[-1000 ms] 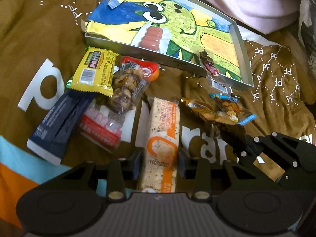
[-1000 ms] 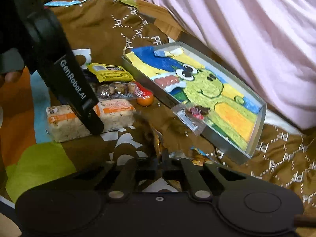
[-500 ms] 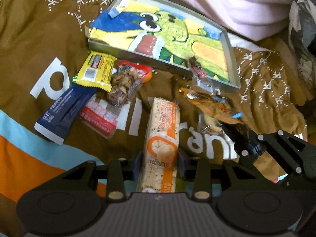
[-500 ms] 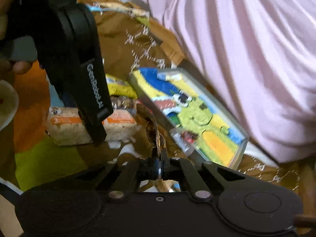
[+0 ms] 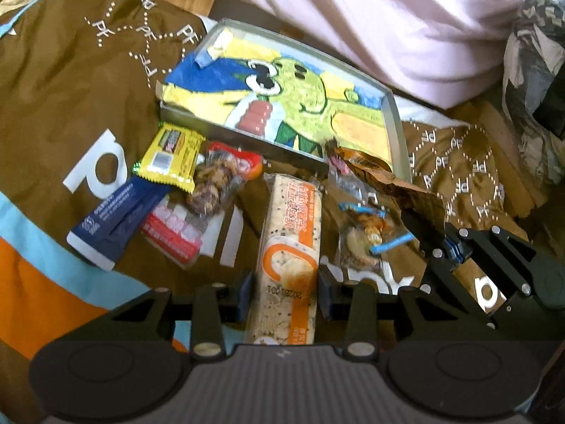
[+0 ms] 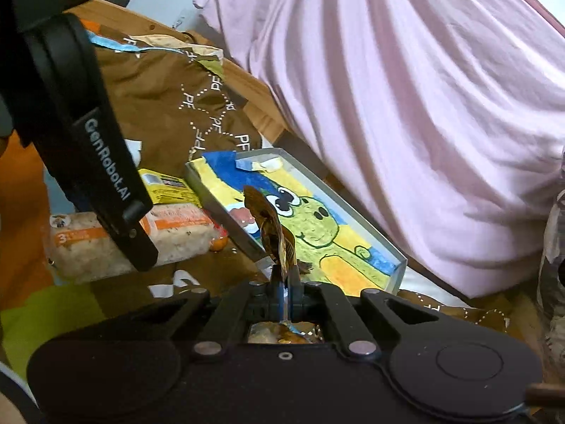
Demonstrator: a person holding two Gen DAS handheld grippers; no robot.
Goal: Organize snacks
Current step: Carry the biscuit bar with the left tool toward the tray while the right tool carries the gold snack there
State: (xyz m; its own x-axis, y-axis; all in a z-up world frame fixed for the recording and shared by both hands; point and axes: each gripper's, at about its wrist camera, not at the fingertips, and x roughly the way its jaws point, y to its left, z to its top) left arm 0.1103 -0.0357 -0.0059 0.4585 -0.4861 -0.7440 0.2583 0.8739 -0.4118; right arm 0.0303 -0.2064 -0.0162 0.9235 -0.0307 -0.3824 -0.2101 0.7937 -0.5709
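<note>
Pinching a brown snack wrapper [image 6: 272,233] above the tray [image 6: 398,271], right gripper [image 6: 285,291] clenched, left gripper [image 5: 285,291] fingers [image 5: 245,293] released, straddling the rice cracker pack [image 5: 289,247] near the tray.

Brown dotted cloth [image 5: 88,81], yellow packet [image 5: 171,157]

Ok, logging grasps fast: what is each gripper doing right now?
Left gripper: jaws open around the rice cracker pack, not clamped.
Right gripper: shut on the brown snack wrapper.

Glossy foil wrapper [image 6: 272,226] (crinkled), cloth sheet [image 5: 70,88]
</note>
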